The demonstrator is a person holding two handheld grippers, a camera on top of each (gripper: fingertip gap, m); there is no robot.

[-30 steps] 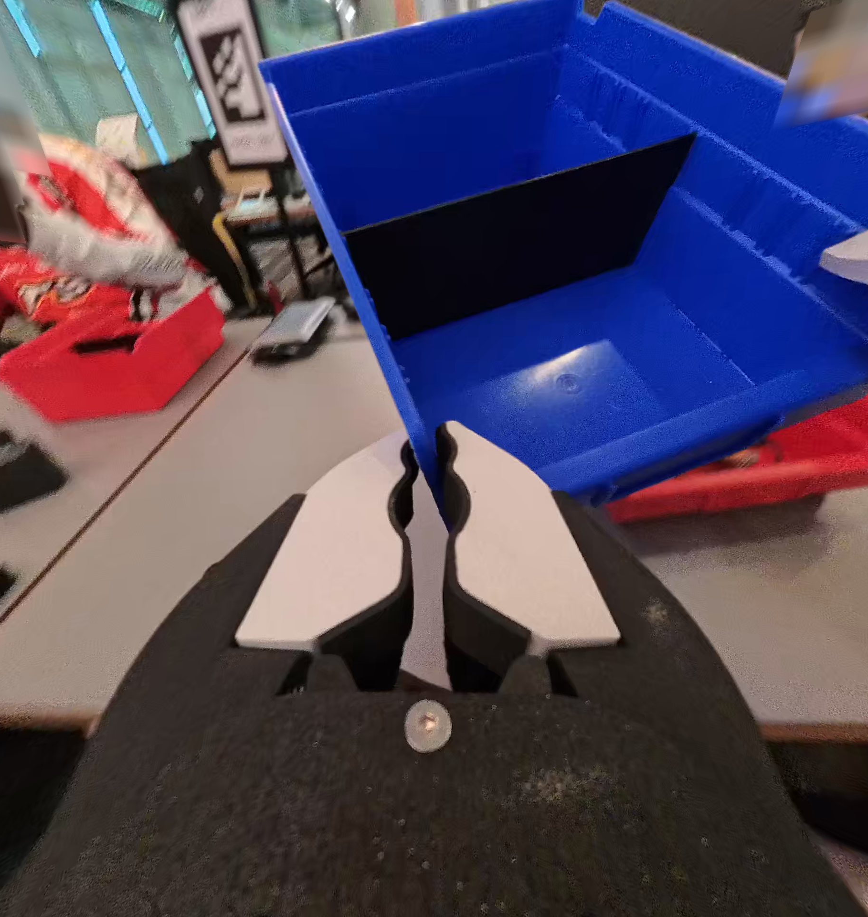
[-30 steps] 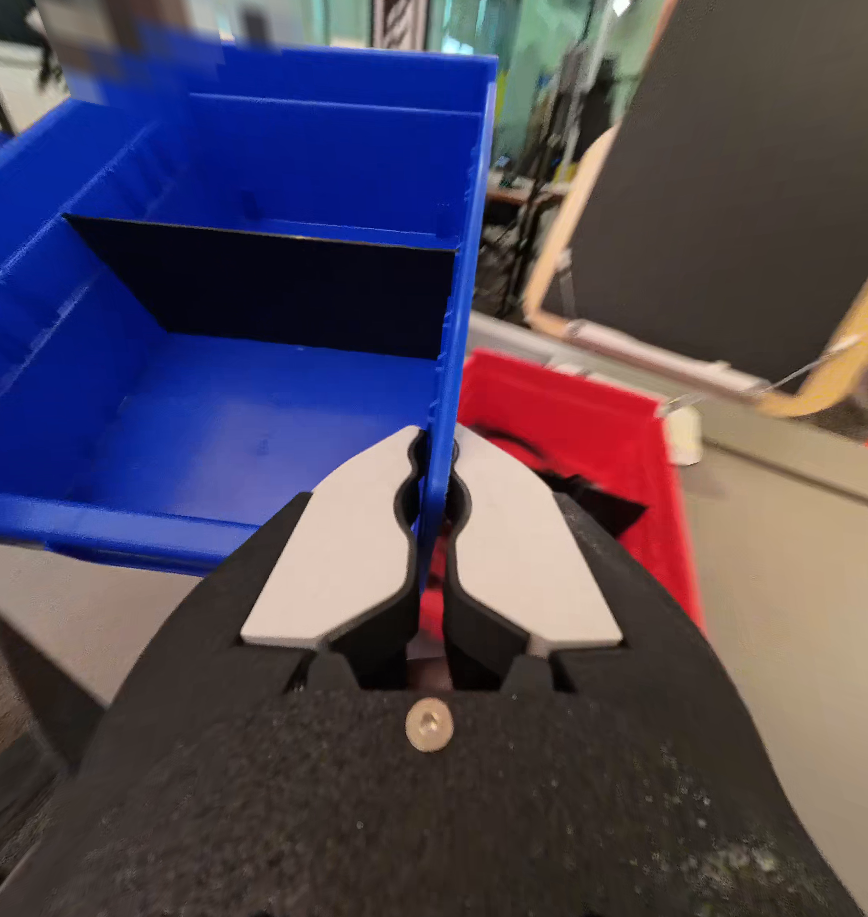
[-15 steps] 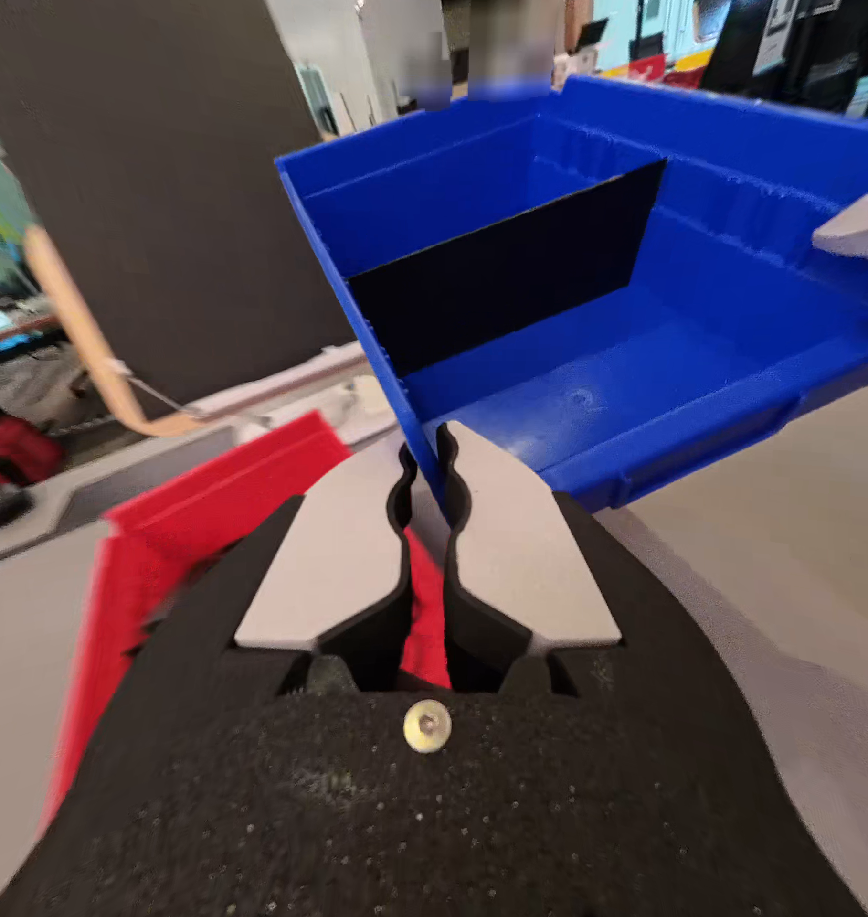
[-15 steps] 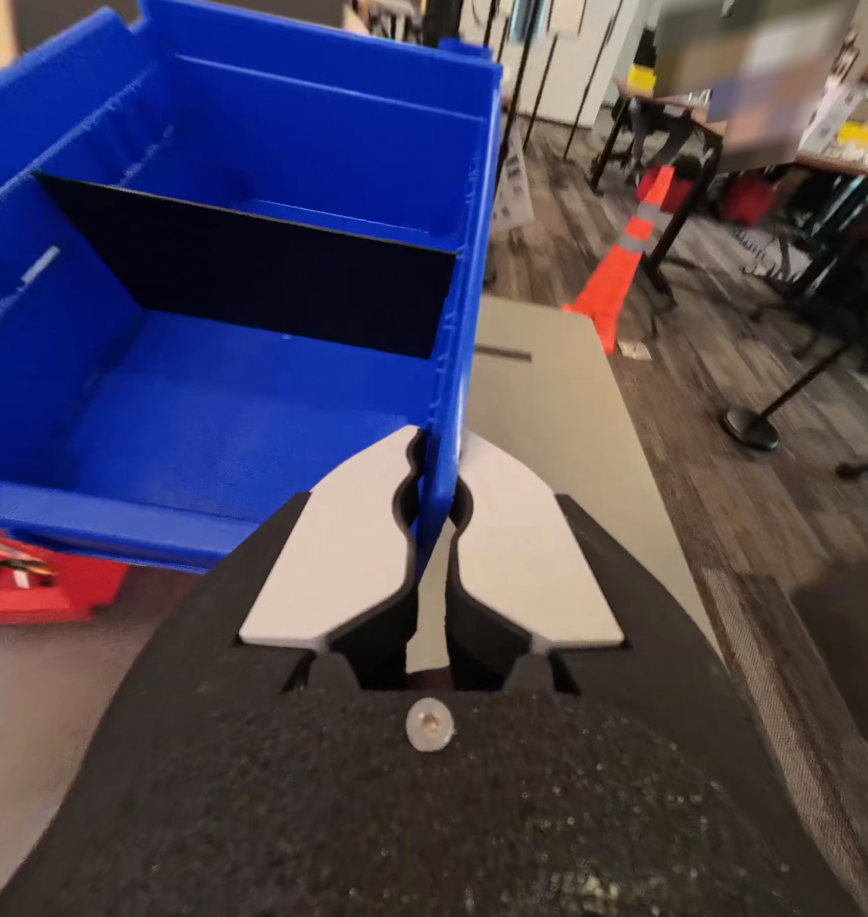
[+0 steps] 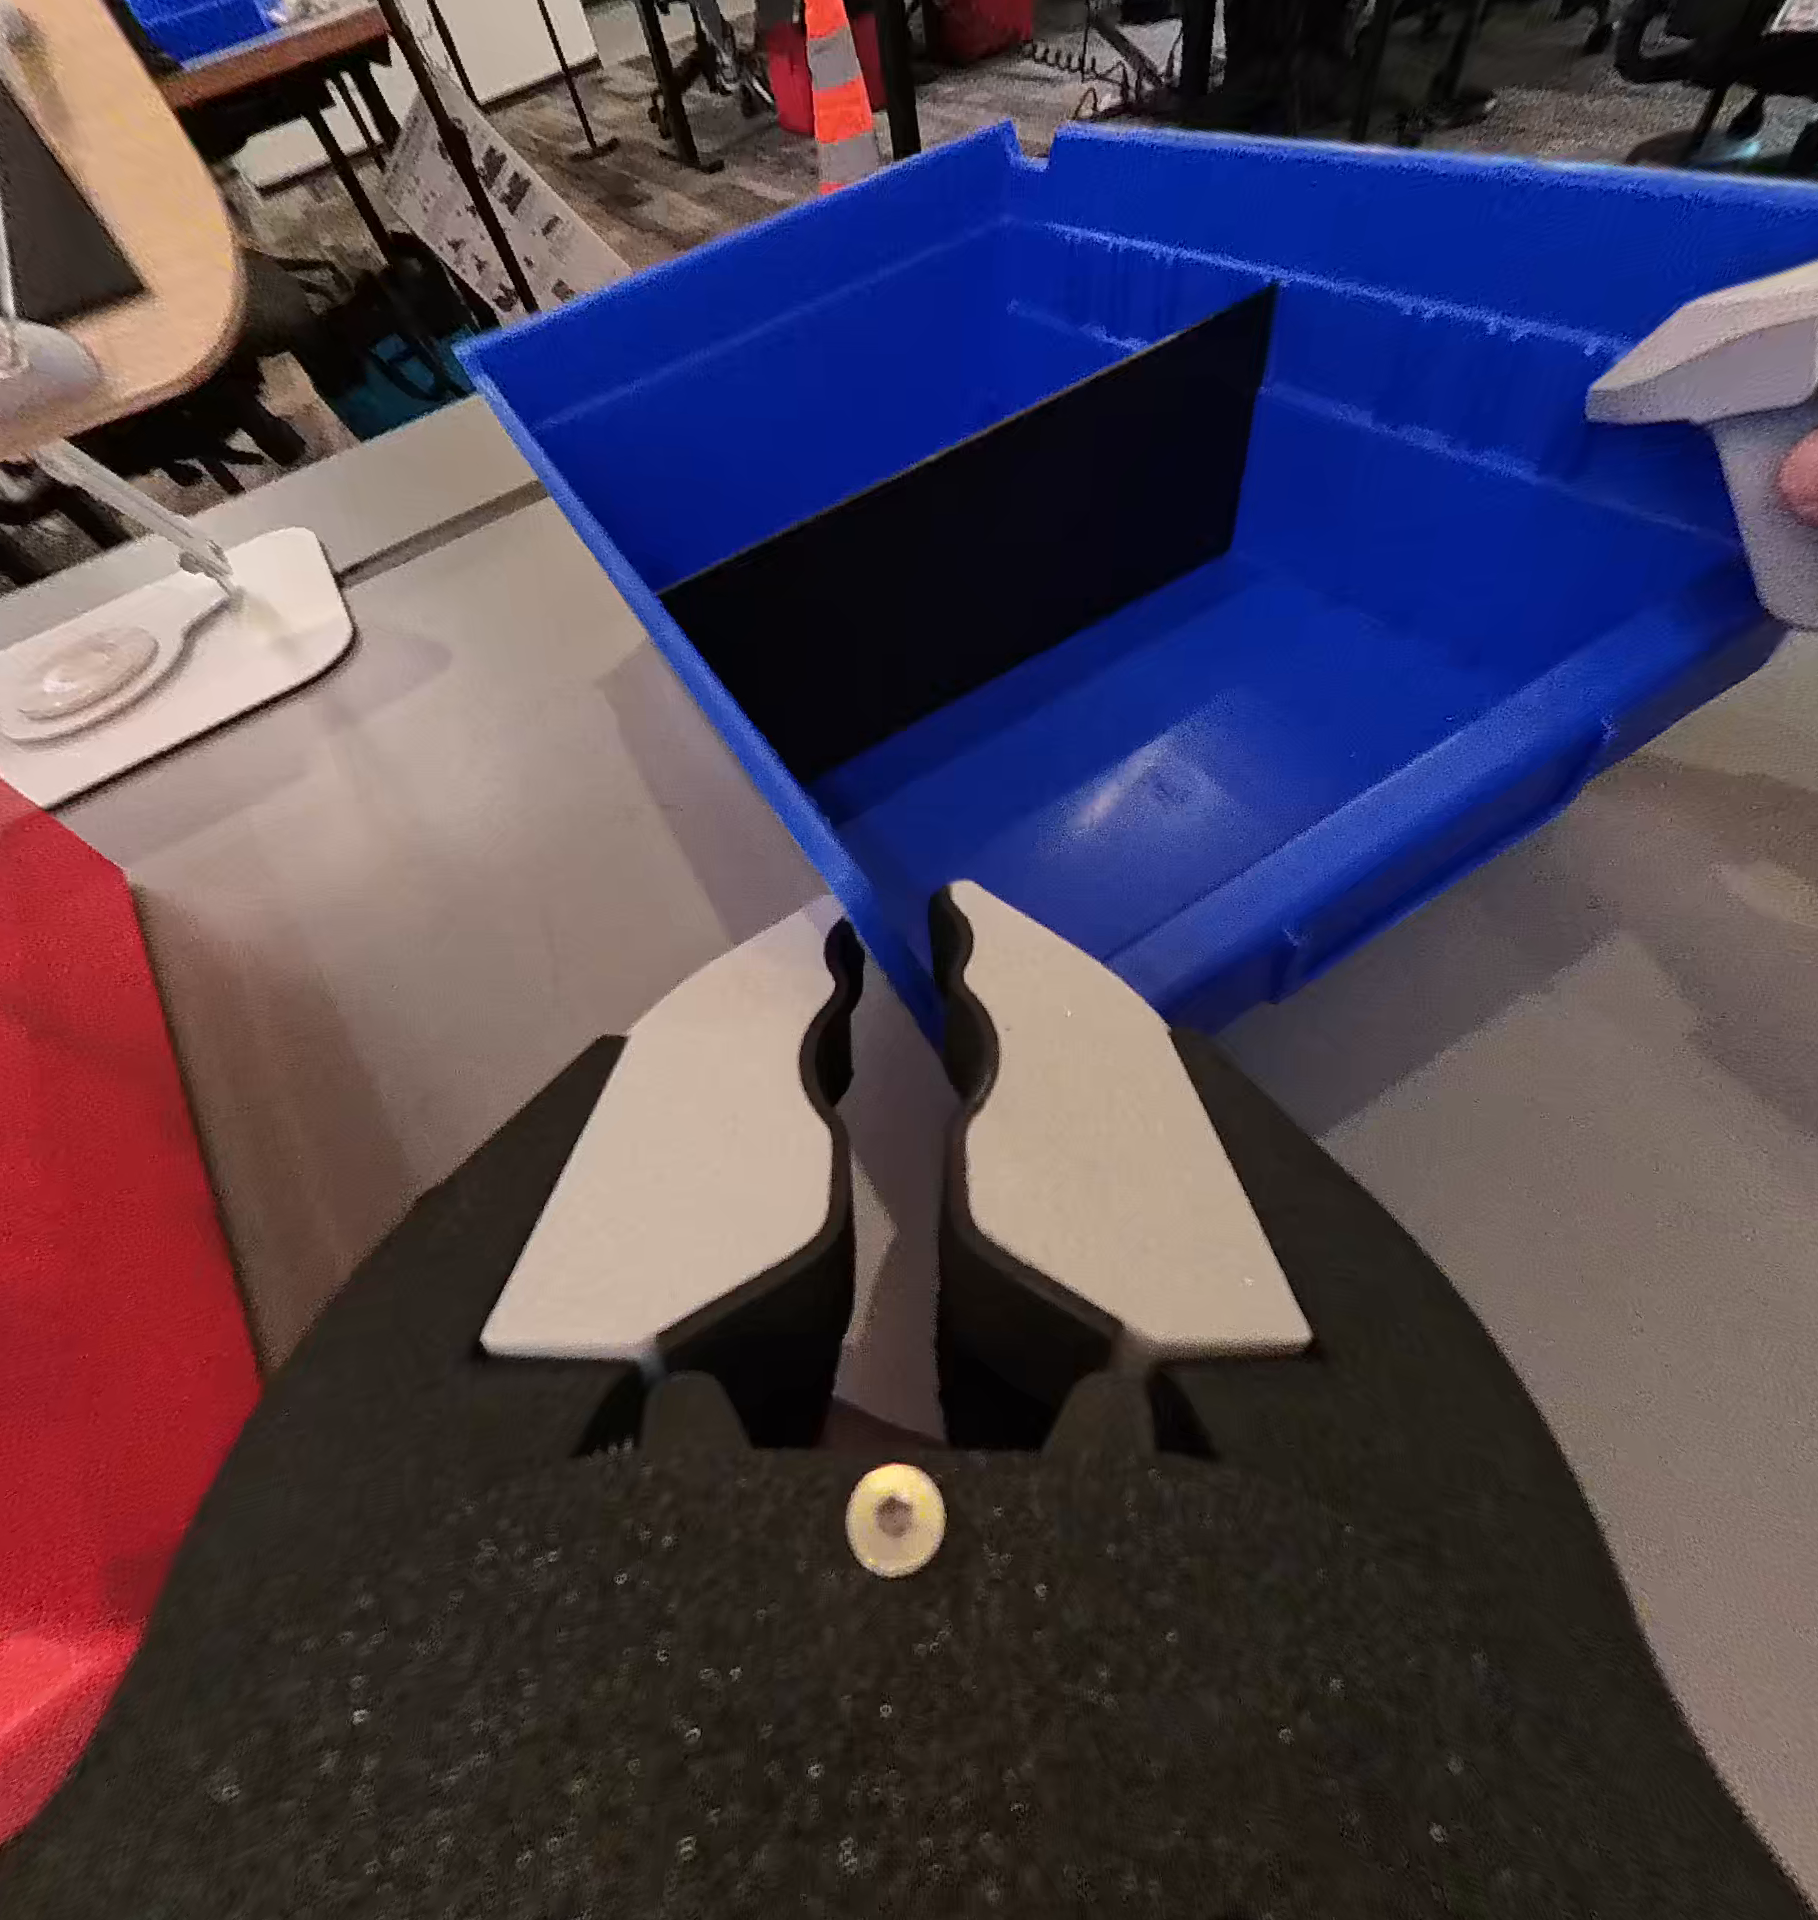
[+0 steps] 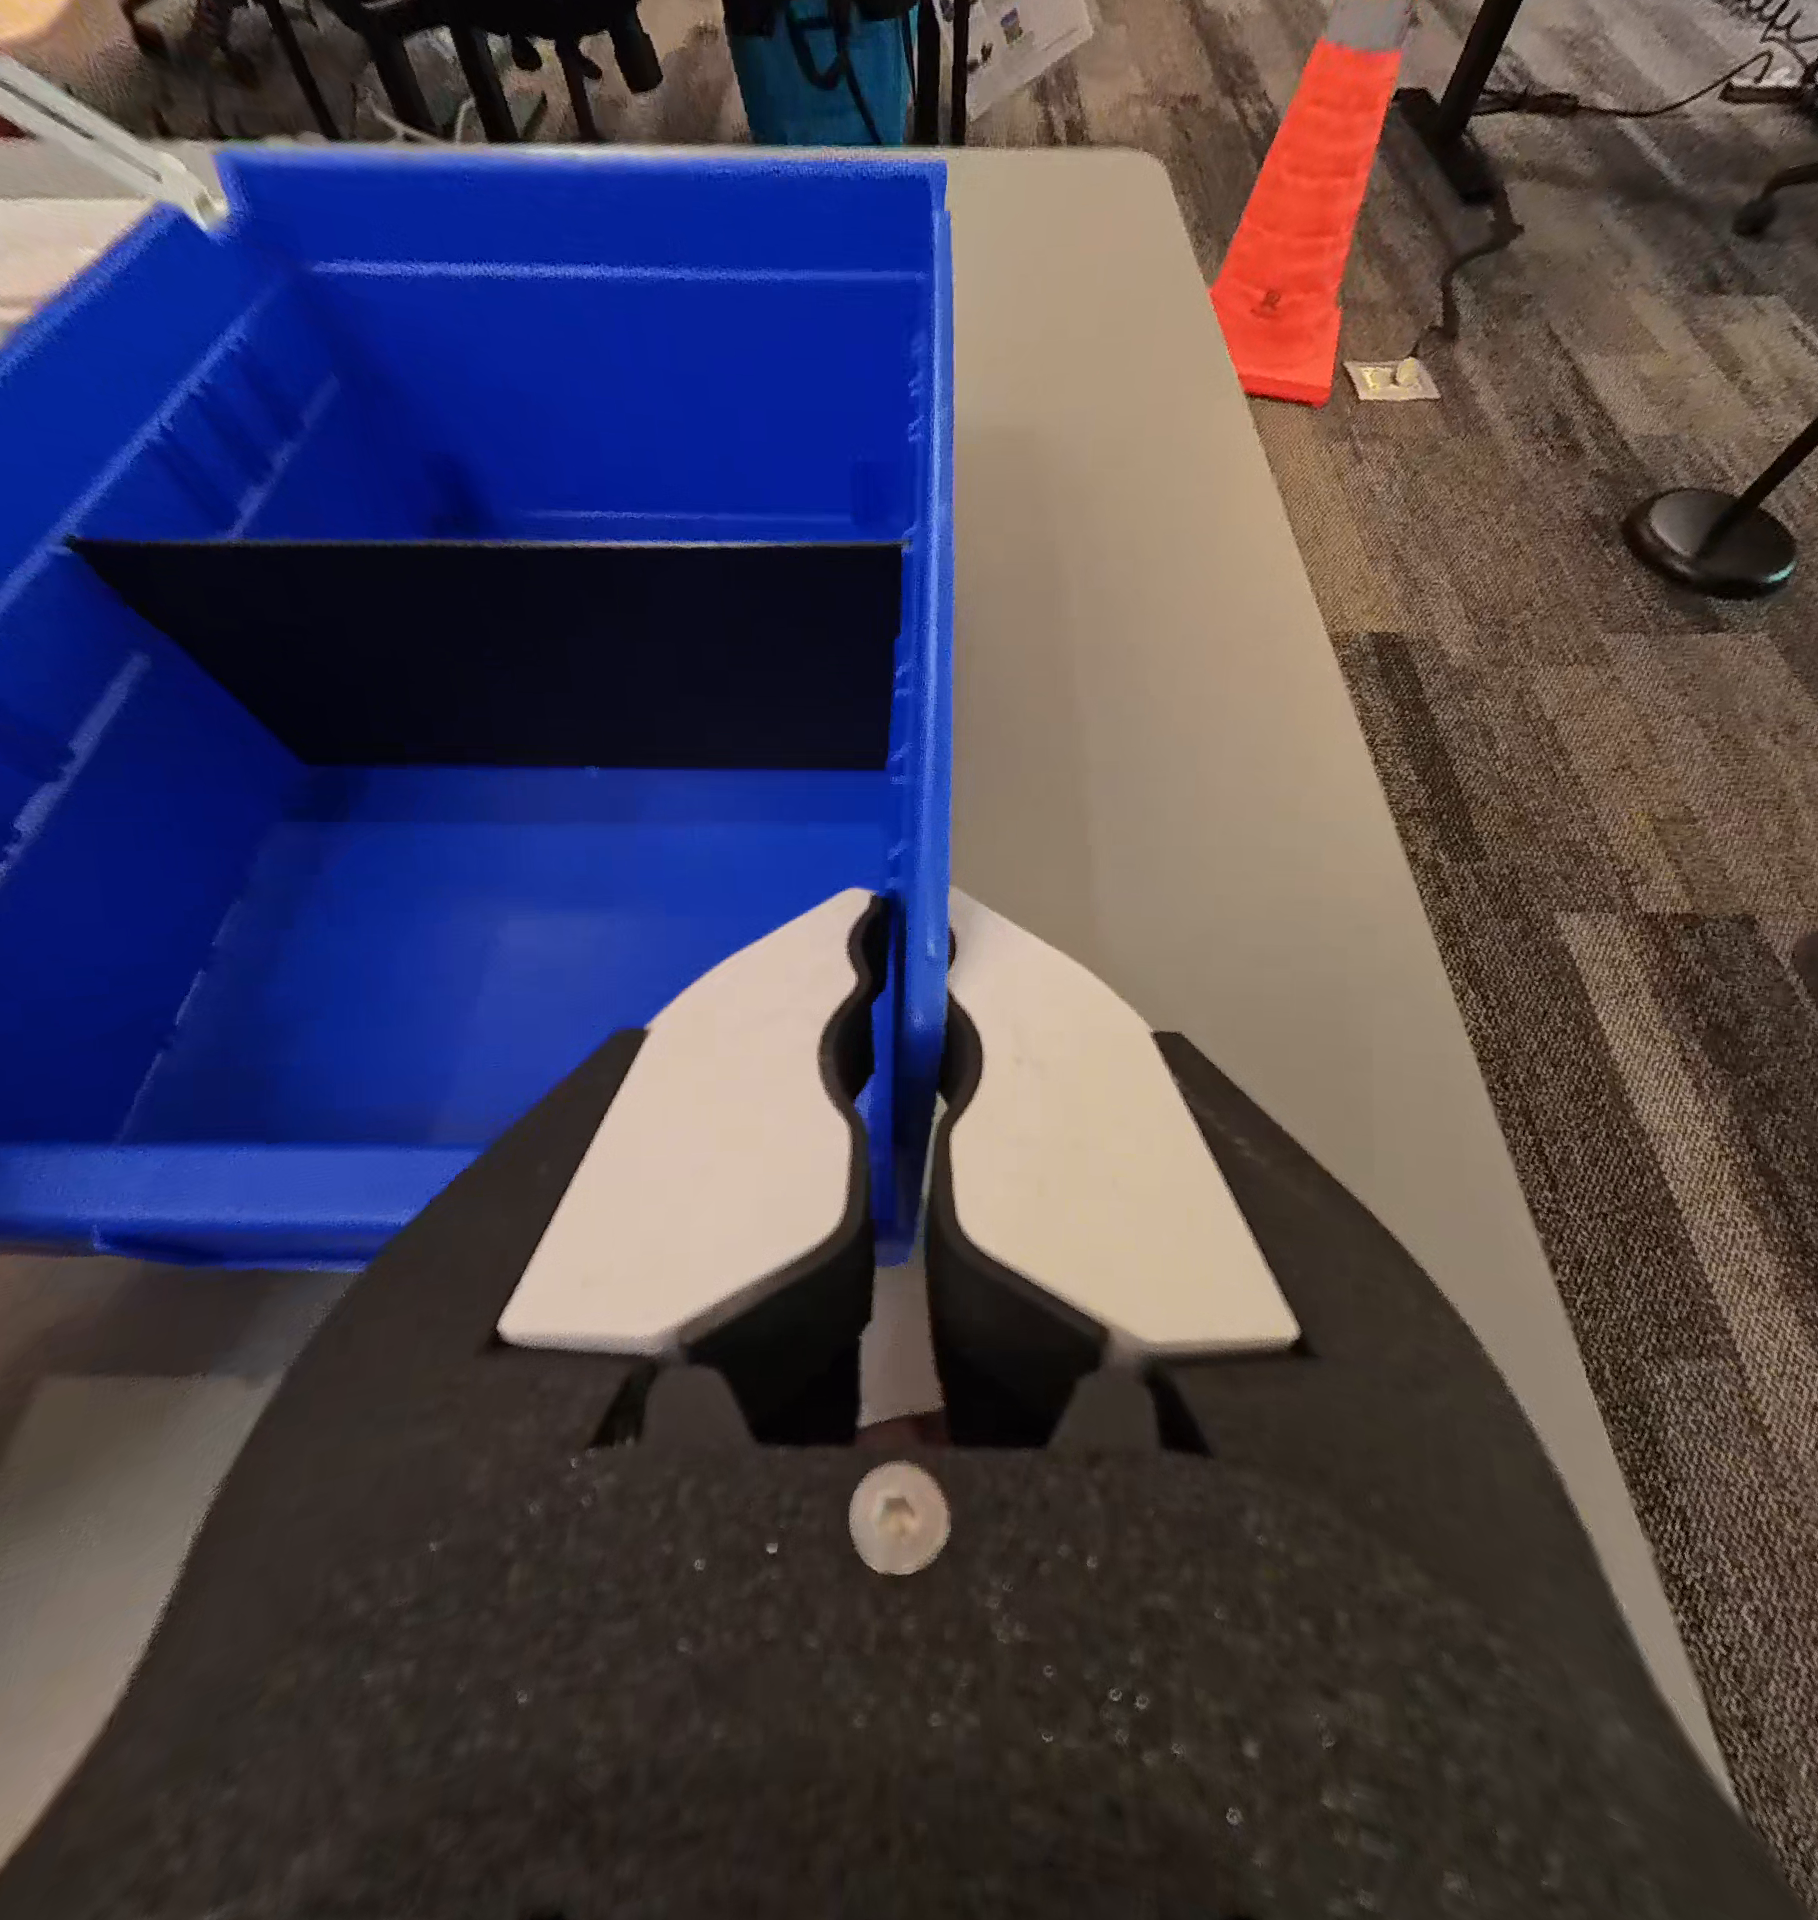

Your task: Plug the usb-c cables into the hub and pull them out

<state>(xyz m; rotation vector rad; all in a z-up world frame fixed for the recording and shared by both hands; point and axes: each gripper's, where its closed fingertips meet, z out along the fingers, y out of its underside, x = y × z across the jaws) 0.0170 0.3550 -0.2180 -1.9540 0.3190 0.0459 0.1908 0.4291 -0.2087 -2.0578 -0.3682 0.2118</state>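
While pinched by both claws: blue bin (image 5: 1248, 769)

— What's on the table (image 6: 1113, 623)?
— A blue bin (image 5: 1300, 748) with a black divider (image 5: 988, 582), a red bin (image 5: 43, 1143) beside it.
— And beyond?
— An orange cone (image 6: 1300, 229) on the carpet.

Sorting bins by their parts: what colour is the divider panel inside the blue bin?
Black. The divider spans the blue bin wall to wall; the right wrist view shows it best.

The open blue bin (image 5: 780, 416), split by an upright black divider (image 5: 988, 582), hangs tilted.
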